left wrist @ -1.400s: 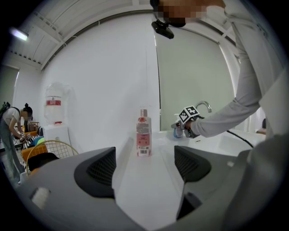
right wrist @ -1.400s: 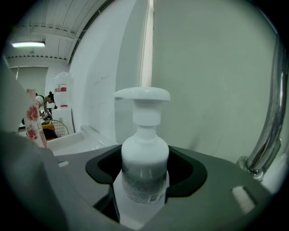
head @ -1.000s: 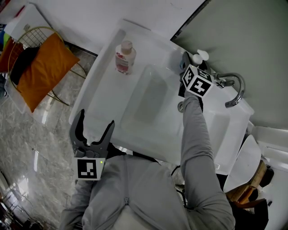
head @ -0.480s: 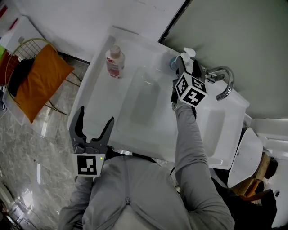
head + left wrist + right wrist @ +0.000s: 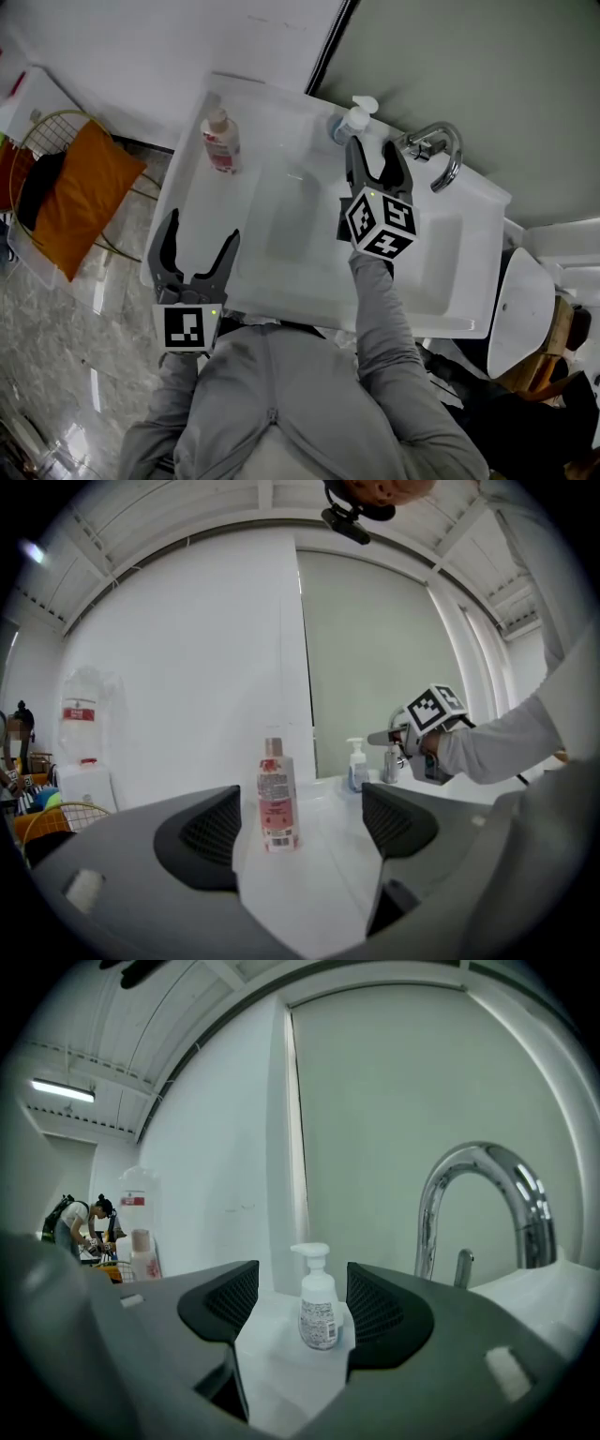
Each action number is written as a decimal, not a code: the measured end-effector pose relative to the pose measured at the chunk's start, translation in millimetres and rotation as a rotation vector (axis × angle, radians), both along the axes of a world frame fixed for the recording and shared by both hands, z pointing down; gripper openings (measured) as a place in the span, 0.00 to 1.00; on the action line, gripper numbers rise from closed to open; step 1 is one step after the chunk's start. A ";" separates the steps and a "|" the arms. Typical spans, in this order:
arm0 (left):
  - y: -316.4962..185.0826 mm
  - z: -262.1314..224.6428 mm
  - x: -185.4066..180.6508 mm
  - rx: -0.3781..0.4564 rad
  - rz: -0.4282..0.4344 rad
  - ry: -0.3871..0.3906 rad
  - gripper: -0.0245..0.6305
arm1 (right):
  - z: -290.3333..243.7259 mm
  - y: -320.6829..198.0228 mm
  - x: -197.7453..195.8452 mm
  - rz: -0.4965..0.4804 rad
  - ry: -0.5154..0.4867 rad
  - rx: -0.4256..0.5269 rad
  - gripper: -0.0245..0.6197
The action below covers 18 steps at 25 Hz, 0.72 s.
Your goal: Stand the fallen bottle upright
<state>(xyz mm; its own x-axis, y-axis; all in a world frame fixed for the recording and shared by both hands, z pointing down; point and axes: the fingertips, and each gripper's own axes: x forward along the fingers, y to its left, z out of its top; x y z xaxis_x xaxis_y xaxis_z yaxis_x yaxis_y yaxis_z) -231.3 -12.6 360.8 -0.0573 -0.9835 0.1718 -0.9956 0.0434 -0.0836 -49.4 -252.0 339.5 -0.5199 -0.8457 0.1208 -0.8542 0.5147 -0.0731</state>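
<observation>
The right hand-held gripper [image 5: 372, 157] is reached out over the far side of the white desk [image 5: 202, 122], its jaws wide apart and holding nothing. In its own view a white pump bottle [image 5: 352, 120] stands in line with the gap, just beyond the jaw tips, and neither jaw seems to touch it. This bottle stands upright on the far edge of the desk, left of the curved tap [image 5: 439, 150] and beyond the basin [image 5: 291, 225].

The left hand-held gripper [image 5: 199, 246] is also open and empty. It hangs at the near left edge of the desk, well apart from everything. Its view looks across at a pink-labelled bottle [image 5: 218, 142], which stands upright at the far left of the desk.

No bottle lies on its side, so the righting looks done. With the right gripper aimed at it, the pump bottle is probably the task's thing. The step in hand appears to be the release. The next move calls for drawing the right gripper straight back toward the near side with its jaws spread, so neither clips the narrow, top-heavy bottle.
</observation>
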 end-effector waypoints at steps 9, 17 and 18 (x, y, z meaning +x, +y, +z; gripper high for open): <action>-24.3 -11.4 7.2 0.063 0.062 -0.052 0.70 | -9.4 57.1 15.9 -0.004 -0.088 -0.004 0.47; -29.2 -7.0 8.6 0.056 0.068 -0.060 0.70 | 1.0 97.3 35.4 -0.007 -0.095 -0.042 0.47; -29.3 -6.3 8.7 0.052 0.065 -0.058 0.70 | 2.7 101.2 36.5 -0.010 -0.095 -0.047 0.47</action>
<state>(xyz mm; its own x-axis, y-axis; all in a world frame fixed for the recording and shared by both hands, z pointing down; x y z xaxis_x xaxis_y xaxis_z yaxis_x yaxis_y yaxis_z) -222.5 -42.0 354.5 -0.0016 -0.9929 0.1190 -0.9899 -0.0153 -0.1410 -13.0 -150.8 342.2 -0.5389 -0.8351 0.1102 -0.8374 0.5169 -0.1779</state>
